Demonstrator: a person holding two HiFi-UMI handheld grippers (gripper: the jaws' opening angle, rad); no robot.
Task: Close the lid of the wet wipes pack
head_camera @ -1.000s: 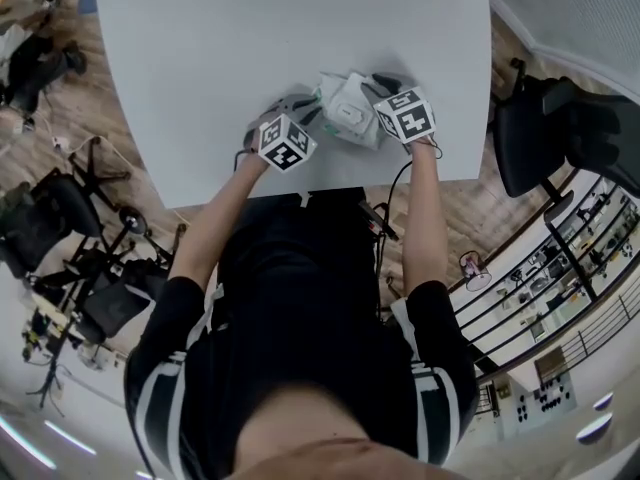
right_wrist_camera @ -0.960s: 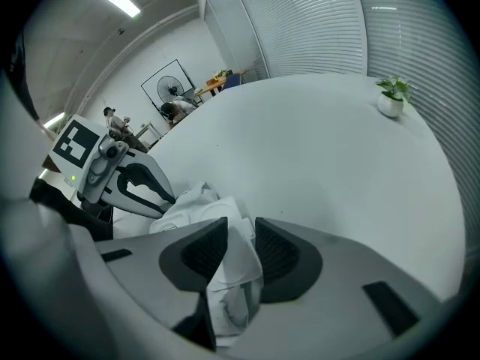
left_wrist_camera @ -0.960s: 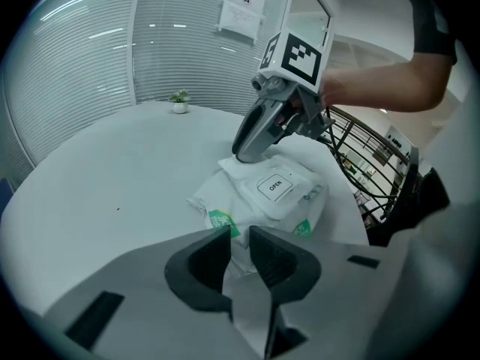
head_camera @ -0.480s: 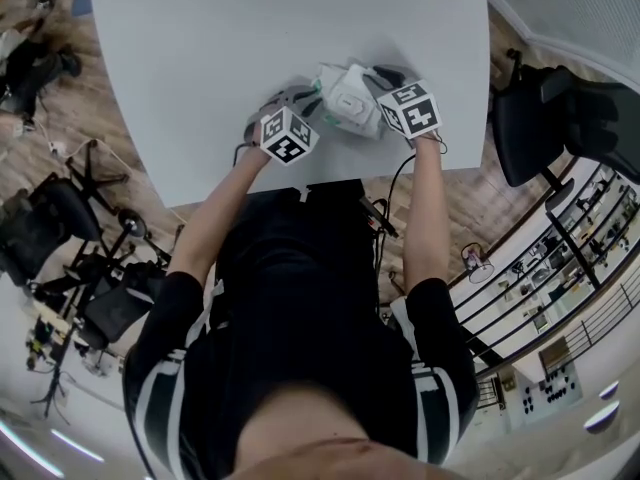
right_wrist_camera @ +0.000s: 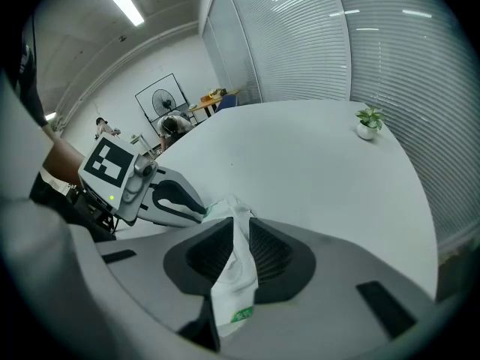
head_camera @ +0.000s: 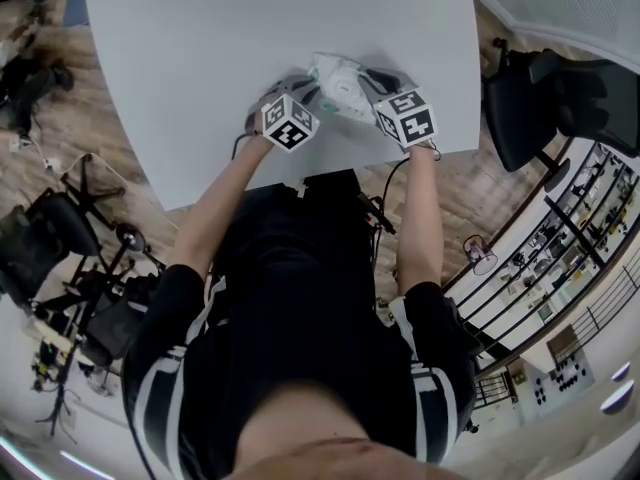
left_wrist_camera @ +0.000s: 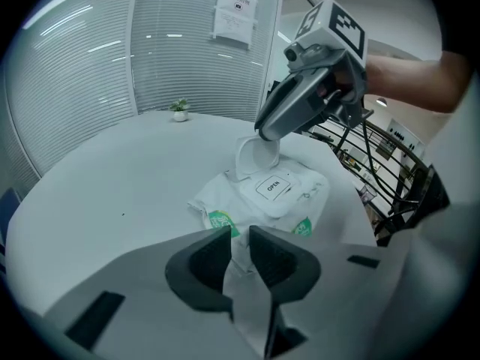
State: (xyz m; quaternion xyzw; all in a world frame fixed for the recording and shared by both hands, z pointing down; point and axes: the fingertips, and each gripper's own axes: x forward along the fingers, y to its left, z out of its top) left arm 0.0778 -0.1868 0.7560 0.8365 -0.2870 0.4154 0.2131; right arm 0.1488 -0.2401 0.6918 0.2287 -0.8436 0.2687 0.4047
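- Head view, nearest: a person in a black top (head_camera: 300, 308) extends both forearms (head_camera: 215, 208) to the near edge of a white worktop (head_camera: 200, 58).
- Left gripper view, foreground: the left gripper (left_wrist_camera: 238, 240) has its fingers pressed together on a white end flap of the wet wipes pack (left_wrist_camera: 300, 197).
- Just beyond these fingers: the pack lies at the near part of the worktop, spanning between the two grippers. It has green print at both near corners and a label (left_wrist_camera: 272, 187) marked "OPEN" on its upper face.
- Behind the label: the lid (left_wrist_camera: 253, 156) stands upright and open.
- At the lid's top edge: the right gripper (left_wrist_camera: 260, 134) comes down from the upper right. Whether its tips touch the lid cannot be told from this side.
- Right gripper view: the fingers, which have just been closing, pinch a white fold of the pack that carries green print. The fold runs on toward the left gripper's tips.
- Far edge of the worktop: a small potted plant (left_wrist_camera: 179, 109).
- Background: slatted blinds (left_wrist_camera: 82, 73) behind glass, and a paper notice (left_wrist_camera: 234, 13) fixed high on a pane.
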